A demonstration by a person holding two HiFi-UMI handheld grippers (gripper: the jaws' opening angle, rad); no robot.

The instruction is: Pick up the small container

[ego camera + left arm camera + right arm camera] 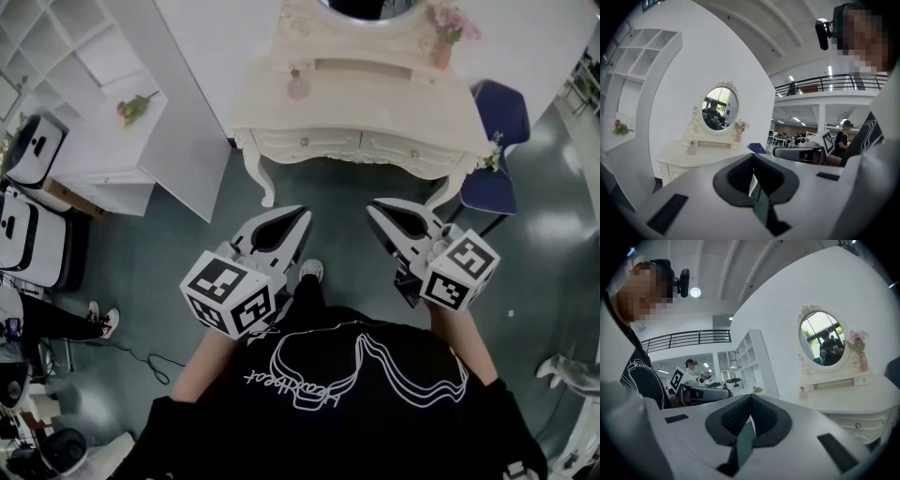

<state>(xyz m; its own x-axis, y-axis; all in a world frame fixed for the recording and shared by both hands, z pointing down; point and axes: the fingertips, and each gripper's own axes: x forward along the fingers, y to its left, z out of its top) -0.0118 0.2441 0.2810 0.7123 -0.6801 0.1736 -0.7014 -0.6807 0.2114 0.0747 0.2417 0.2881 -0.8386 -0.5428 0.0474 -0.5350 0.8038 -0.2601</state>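
Observation:
A small pink container (298, 84) stands on the cream dressing table (375, 112), near its back ledge; it also shows as a pink bottle (692, 149) under the oval mirror, and again (803, 393) in the right gripper view. My left gripper (302, 214) is shut with nothing in it and hangs over the floor, short of the table's front edge. To its right, my right gripper (373, 208) is also shut and empty, at the same distance from the table. Each gripper view shows its jaws meeting at the tips (753, 157) (750, 398), well apart from the container.
A pink vase with flowers (442, 47) stands at the table's back right. A blue chair (497, 141) is at the table's right end. A white shelf unit (103, 112) holding a flower stands to the left. A person's shoes (103, 321) and a cable lie on the floor at left.

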